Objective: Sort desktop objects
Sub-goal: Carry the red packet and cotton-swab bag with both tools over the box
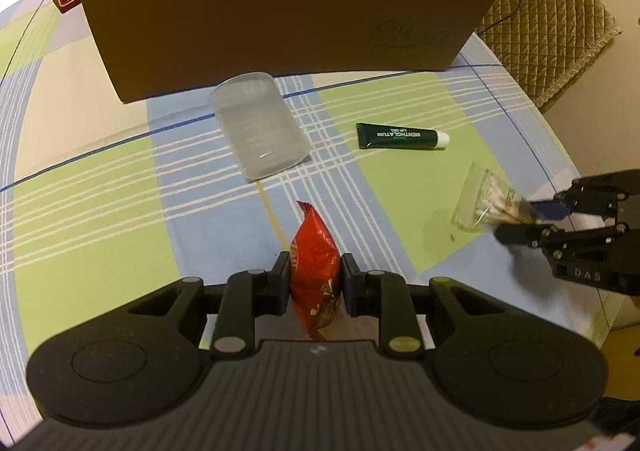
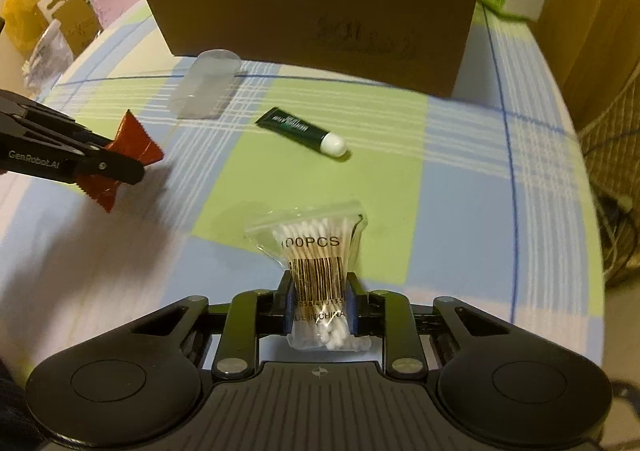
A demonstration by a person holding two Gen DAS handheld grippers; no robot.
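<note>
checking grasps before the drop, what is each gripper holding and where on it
Left gripper: shiny red snack packet, pinched across its middle. Right gripper: clear bag of cotton swabs, pinched across its lower barcode part.

My left gripper (image 1: 315,278) is clamped on a red foil snack packet (image 1: 316,271), held upright with its crimped end up. My right gripper (image 2: 319,301) pinches a clear zip bag of cotton swabs (image 2: 316,271) at its barcode. On the checked tablecloth, a clear plastic cup (image 1: 260,127) lies tipped beside the brown cardboard box (image 1: 280,27), and a dark green tube (image 1: 400,136) with a white cap lies flat nearby.
</note>
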